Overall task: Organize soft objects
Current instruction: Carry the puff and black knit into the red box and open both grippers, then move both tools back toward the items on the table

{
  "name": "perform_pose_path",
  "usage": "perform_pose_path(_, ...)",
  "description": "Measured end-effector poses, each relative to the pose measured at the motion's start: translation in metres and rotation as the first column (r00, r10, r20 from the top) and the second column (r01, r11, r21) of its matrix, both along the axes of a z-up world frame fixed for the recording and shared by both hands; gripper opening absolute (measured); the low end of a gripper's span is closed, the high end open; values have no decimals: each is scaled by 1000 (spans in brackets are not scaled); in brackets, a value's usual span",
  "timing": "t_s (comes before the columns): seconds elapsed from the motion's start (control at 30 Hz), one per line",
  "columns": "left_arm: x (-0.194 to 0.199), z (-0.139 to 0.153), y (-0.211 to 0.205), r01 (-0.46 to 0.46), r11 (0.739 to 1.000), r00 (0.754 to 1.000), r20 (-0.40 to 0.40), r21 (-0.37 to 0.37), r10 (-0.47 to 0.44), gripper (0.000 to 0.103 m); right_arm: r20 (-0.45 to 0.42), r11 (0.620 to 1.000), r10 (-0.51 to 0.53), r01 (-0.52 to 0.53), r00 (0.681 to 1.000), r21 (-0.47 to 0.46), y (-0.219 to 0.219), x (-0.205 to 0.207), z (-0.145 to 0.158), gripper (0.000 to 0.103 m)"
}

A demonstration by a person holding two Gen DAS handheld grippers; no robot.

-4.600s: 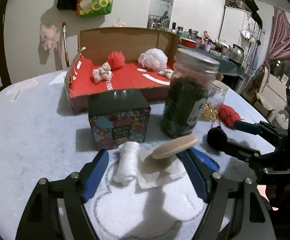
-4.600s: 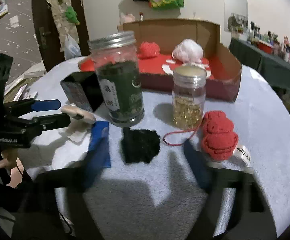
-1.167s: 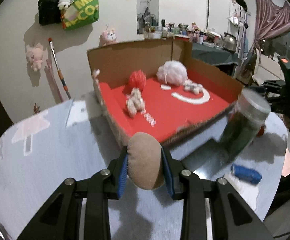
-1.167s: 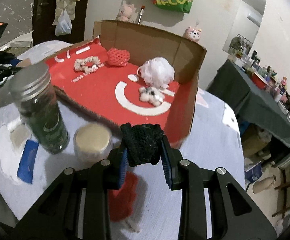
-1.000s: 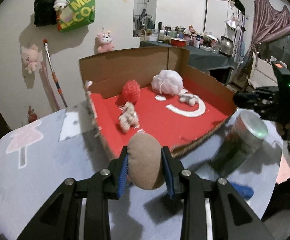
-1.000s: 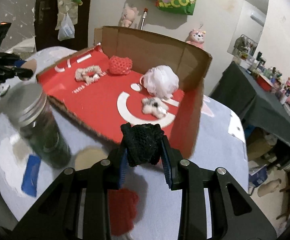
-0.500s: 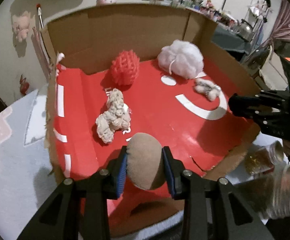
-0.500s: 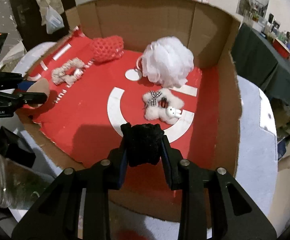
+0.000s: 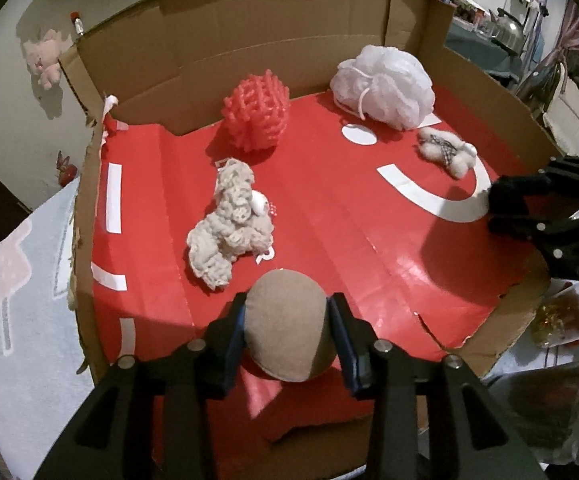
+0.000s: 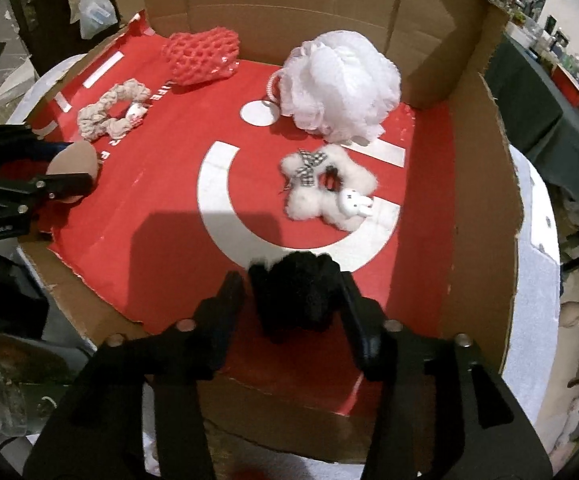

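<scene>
A: Left tongs [image 9: 289, 334] are clamping the tan puff [image 9: 287, 326], hovering over the near edge of the cardboard box [image 9: 249, 52].
B: Right tongs [image 10: 292, 304] are opening; black scrunchie [image 10: 297, 294] is probably touching only the right finger, over the red floor.
A: Farther in, beige scrunchie [image 9: 229, 226], red pouf [image 9: 257, 114], white loofah [image 9: 385, 86] are lying apart.

In the box [image 10: 485, 200], the net ball [image 10: 201, 56] sits at the back left, the puffy ball [image 10: 341, 88] at the back right, and the bunny ring [image 10: 329, 188] lies just in front of it.
</scene>
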State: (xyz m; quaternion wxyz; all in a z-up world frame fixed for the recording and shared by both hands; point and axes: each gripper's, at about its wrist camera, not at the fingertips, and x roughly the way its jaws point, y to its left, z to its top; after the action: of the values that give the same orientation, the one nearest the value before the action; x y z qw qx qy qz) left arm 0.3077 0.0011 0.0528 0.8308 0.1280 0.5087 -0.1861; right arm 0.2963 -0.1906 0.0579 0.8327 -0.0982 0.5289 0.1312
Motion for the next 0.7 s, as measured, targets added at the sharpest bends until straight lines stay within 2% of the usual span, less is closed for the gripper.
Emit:
perform_pose_path(0.07,1,-1,-1,-1,1000,1000,1,0,1,47,15,1000,1,-1,1000,-12,1,-1,1,54)
perform_pose_path(0.23,0,0,-2,7,1000,1000,5,-11,-7,54,26,1000,-8,7,1000,25,-3,-2,9,56)
perform_pose_path(0.27,-2,1,-2,9,1000,1000,11,-16,-9,58,30,1000,-7,7,1000,29,-4,-3,12,57)
perform_pose_path(0.4,-13,15,-4,28,999,998,62,-26,-26,73,62,999,-9,7,998,40,-4,-11,24,61)
perform_pose_path(0.5,-23,28,-1,28,999,995,101,-43,-24,77,92,999,-17,13,996,50,-5,-18,35,67)
perform_pose_path(0.7,-54,60,1,29,996,981,194,-82,-13,86,179,995,-49,32,983,96,-11,-49,72,68)
